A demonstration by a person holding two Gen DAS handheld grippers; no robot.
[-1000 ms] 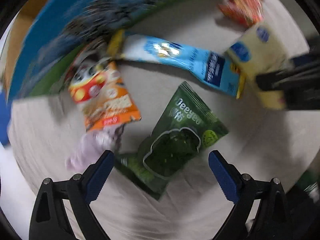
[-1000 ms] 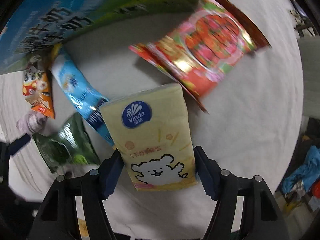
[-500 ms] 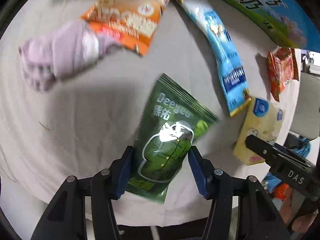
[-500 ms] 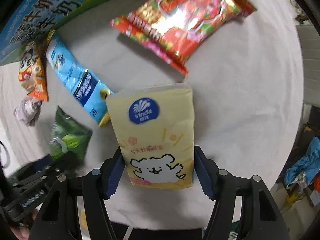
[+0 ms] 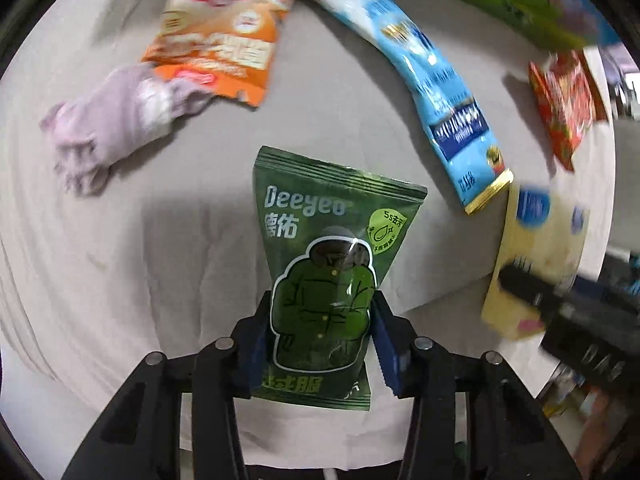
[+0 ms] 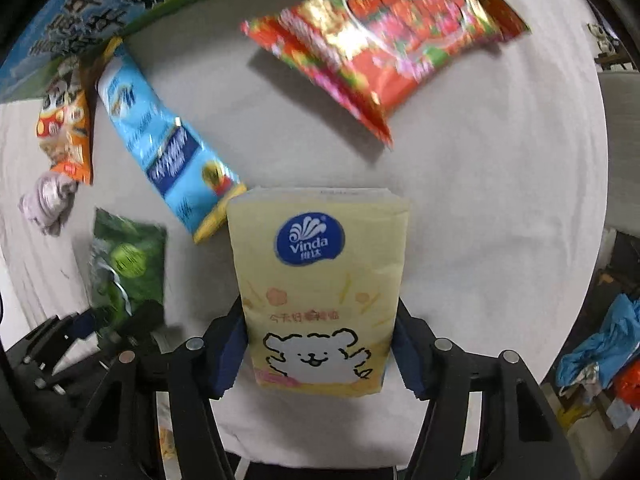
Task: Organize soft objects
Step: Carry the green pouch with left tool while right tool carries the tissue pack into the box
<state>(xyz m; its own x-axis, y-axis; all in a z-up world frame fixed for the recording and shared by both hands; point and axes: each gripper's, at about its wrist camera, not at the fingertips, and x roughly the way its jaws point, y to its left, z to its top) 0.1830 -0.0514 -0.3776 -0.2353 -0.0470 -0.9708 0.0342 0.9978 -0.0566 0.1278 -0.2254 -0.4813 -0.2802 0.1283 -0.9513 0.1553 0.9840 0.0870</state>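
My left gripper [image 5: 320, 336] is shut on a green Deeyeo pouch [image 5: 328, 256] and holds it above the white cloth. My right gripper [image 6: 320, 348] is shut on a yellow Vinda tissue pack [image 6: 320, 280], also lifted. The tissue pack shows at the right of the left wrist view [image 5: 536, 256], the green pouch at the left of the right wrist view [image 6: 128, 264]. On the cloth lie a lilac sock [image 5: 108, 120], an orange snack bag [image 5: 224, 36], a long blue packet [image 5: 432, 92] and a red snack bag [image 6: 392, 36].
A large blue and green carton [image 6: 100, 4] stands along the far edge of the round white-covered table [image 6: 500, 200]. Clutter with blue cloth [image 6: 600, 352] lies on the floor to the right, past the table edge.
My left gripper closed from wide open onto the green pouch and lifted it. My right gripper kept its hold on the tissue pack and shifted slightly.
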